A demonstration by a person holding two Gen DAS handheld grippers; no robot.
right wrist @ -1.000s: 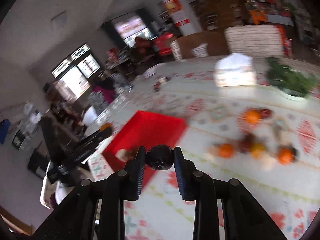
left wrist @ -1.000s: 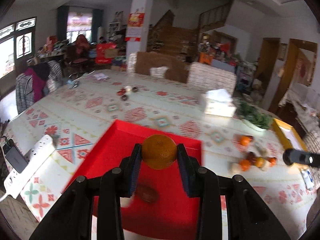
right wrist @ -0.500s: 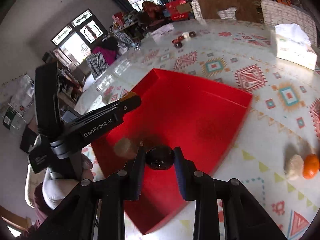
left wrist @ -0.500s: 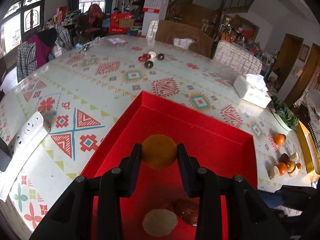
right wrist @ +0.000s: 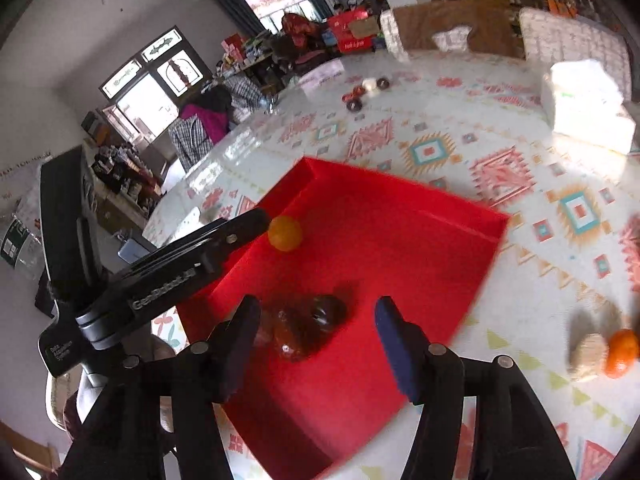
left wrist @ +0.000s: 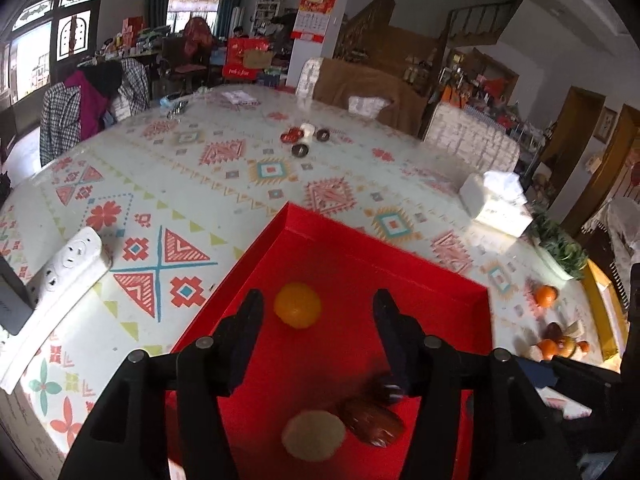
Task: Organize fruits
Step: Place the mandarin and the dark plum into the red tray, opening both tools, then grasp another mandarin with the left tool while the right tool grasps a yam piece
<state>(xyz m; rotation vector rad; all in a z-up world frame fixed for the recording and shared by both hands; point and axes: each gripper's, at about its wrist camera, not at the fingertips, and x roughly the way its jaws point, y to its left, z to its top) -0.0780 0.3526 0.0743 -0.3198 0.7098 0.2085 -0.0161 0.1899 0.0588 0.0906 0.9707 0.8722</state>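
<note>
Both tools hang over the red tray [left wrist: 420, 264] on the patterned desk [left wrist: 224, 184]. The left hand-held gripper [left wrist: 318, 312] has its jaws opening, and the orange [left wrist: 297, 305] sits between them without touching either pad, round, bright yellow-orange and slightly glossy, over the tray's floor near its far left corner. In the right wrist view the same orange [right wrist: 284, 233] shows just past the tip of the left tool, close to the tray's left wall. The right hand-held gripper [right wrist: 316, 332] also has its jaws opening; a dark, nearly black round fruit [right wrist: 329, 309] lies free between them, blurred, touching a reddish-brown fruit [right wrist: 294, 336] with a shiny skin. From the left wrist view the reddish-brown fruit [left wrist: 372, 420] lies in the tray's near part, beside a pale, cream-coloured round piece [left wrist: 313, 435] with a matt surface. Off the tray, on the desk to the right, more fruit waits: a lone orange [left wrist: 546, 295] and a small heap [left wrist: 558, 342] of orange, dark and pale pieces, well apart from the tray. In the right wrist view one pale knobbly piece [right wrist: 587, 355] touches an orange one [right wrist: 621, 353] there.
</note>
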